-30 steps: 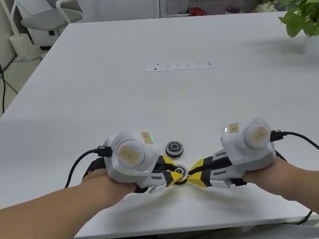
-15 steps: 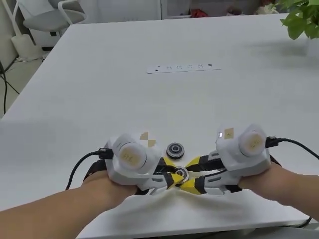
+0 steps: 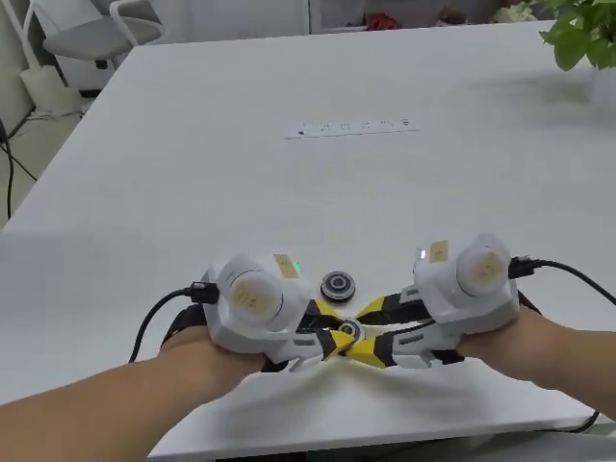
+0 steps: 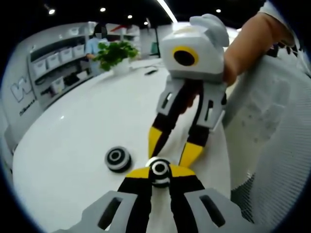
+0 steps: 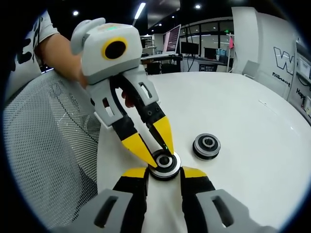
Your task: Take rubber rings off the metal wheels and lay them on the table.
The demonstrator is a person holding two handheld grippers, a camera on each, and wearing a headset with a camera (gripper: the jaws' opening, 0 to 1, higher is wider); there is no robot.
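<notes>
A small metal wheel (image 3: 346,332) with a black rubber ring sits between both grippers near the table's front edge. My left gripper (image 3: 333,340) comes in from the left and is shut on it (image 4: 159,170), yellow tips against its sides. Facing it from the right, my right gripper (image 3: 353,333) has a jaw tip hugging each side of the same wheel (image 5: 164,165). In the right gripper view the left gripper (image 5: 156,145) pinches the wheel from above. A second ringed wheel (image 3: 337,284) lies flat on the table just beyond, untouched.
The white table (image 3: 289,192) is bare ahead of the grippers up to a white power strip (image 3: 351,127) lying mid-table. A potted plant (image 3: 577,34) stands at the far right corner. An office chair (image 3: 91,29) stands beyond the far left edge.
The right gripper has shifted slightly left and its jaws now show spread one above the other around the wheel. The left gripper and both wheels have stayed where they were.
</notes>
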